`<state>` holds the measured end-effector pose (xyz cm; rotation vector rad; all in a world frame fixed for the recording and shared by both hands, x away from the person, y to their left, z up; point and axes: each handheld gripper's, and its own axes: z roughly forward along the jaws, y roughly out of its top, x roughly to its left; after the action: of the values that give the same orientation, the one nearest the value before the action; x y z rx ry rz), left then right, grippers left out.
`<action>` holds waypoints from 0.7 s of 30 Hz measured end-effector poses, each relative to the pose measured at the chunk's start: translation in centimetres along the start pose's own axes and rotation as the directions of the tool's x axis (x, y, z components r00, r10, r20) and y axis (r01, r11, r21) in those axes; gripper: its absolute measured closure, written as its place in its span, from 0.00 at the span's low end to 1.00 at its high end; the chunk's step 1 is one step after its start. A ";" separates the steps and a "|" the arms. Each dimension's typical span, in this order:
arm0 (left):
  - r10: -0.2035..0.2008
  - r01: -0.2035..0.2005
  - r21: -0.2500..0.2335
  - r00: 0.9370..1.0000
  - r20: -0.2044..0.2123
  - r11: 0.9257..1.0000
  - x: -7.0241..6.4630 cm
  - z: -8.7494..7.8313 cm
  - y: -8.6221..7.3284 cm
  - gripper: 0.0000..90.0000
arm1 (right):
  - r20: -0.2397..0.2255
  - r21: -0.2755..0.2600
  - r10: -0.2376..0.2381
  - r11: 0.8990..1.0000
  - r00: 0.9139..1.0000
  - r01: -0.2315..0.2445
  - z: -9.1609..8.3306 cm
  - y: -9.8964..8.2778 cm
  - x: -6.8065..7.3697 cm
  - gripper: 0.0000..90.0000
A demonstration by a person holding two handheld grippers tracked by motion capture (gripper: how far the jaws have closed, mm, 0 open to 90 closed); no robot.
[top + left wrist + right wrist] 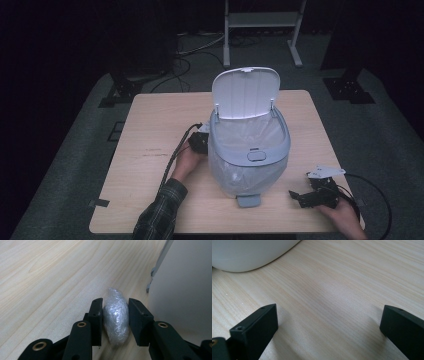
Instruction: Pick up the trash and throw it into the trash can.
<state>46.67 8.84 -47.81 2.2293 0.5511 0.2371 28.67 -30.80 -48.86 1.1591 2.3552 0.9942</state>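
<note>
a: left gripper [115, 322] is seen low at the table [50, 277], its 2 jaws drawn in to a narrow gap around a crumpled wad of clear plastic wrap [116, 317]. the wad is bracketed on both sides and appears to be touched by both pads, so it is judged to be pinched, though lightly.

b: and where is the wad placed against that gripper?

a: directly between the jaws, lying on the wood, with its far tip poking out beyond the fingertips. just to the gripper's right the white wall of the pedal bin [248, 150] is found, lid raised and liner showing.

b: what could be spoiled from here?

a: 3 things are judged possible. the wad is soft and slick, so it could be squeezed out forward if more force is applied. the grip is set low on it, so it could be dropped during a lift toward the bin's opening. the bin stands so near that it could be knocked by the gripper on the way up.

b: the right gripper [320, 192]?

a: it is held wide open over bare wood, nothing between its jaws, with the bin's rounded base [249, 252] seen ahead and to its left.
</note>
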 end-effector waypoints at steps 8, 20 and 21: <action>-0.028 0.027 -0.011 0.999 -0.024 1.000 0.3 -0.6 -0.1 0.72 | 0.000 0.000 0.000 1.000 1.000 0.000 0.0 0.0 0.0 0.01; -0.089 0.088 -0.047 0.996 -0.019 0.995 1.0 -3.6 0.0 0.72 | -0.001 0.000 -0.002 1.000 1.000 0.002 0.0 0.0 0.0 0.01; -0.090 0.089 -0.047 0.996 -0.018 0.995 1.0 -3.8 0.0 0.72 | -0.001 0.000 -0.002 1.000 1.000 0.002 0.0 0.0 0.0 0.01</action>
<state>46.28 11.88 -45.29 2.1536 0.6487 0.2239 28.67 -30.79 -48.86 1.1559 2.3568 0.9944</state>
